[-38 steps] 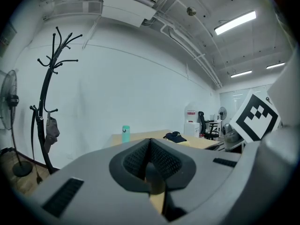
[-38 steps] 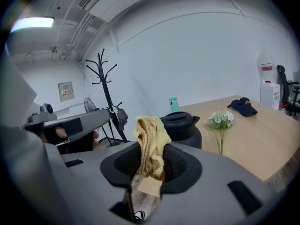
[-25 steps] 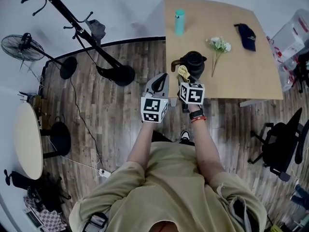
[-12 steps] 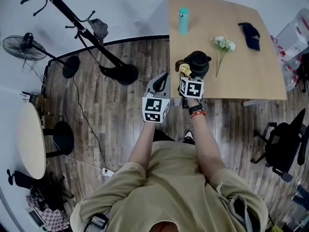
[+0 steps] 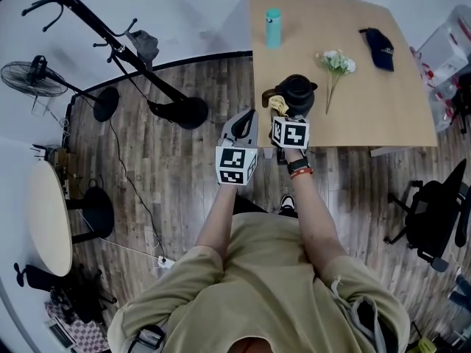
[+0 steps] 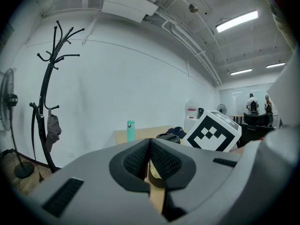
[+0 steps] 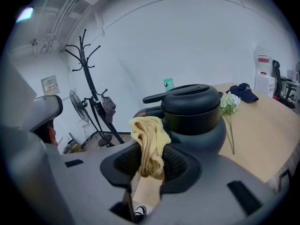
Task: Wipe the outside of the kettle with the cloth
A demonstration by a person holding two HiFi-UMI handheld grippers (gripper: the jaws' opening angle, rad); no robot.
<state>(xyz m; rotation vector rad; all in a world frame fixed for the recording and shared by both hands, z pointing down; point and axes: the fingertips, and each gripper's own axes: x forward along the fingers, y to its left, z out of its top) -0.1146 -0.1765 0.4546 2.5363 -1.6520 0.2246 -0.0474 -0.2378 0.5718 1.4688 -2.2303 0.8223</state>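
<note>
A black kettle point(image 5: 296, 94) point(image 7: 194, 118) stands near the front edge of the wooden table point(image 5: 368, 72). My right gripper point(image 5: 280, 112) point(image 7: 151, 161) is shut on a yellow cloth point(image 5: 277, 105) point(image 7: 150, 143), which is held against the kettle's left side by its handle. My left gripper point(image 5: 243, 126) point(image 6: 150, 162) hangs off the table's front left corner, jaws shut with nothing between them. In the left gripper view the kettle point(image 6: 166, 136) shows only partly behind the right gripper's marker cube.
On the table lie a teal bottle point(image 5: 273, 27) at the back left, a sprig of white flowers point(image 5: 333, 68) right of the kettle and a dark cap point(image 5: 376, 48). A coat stand point(image 5: 140, 68) and a fan point(image 5: 33, 79) stand on the floor at left.
The right gripper with the cloth has shifted slightly up along the kettle's left side. The left gripper has stayed in place.
</note>
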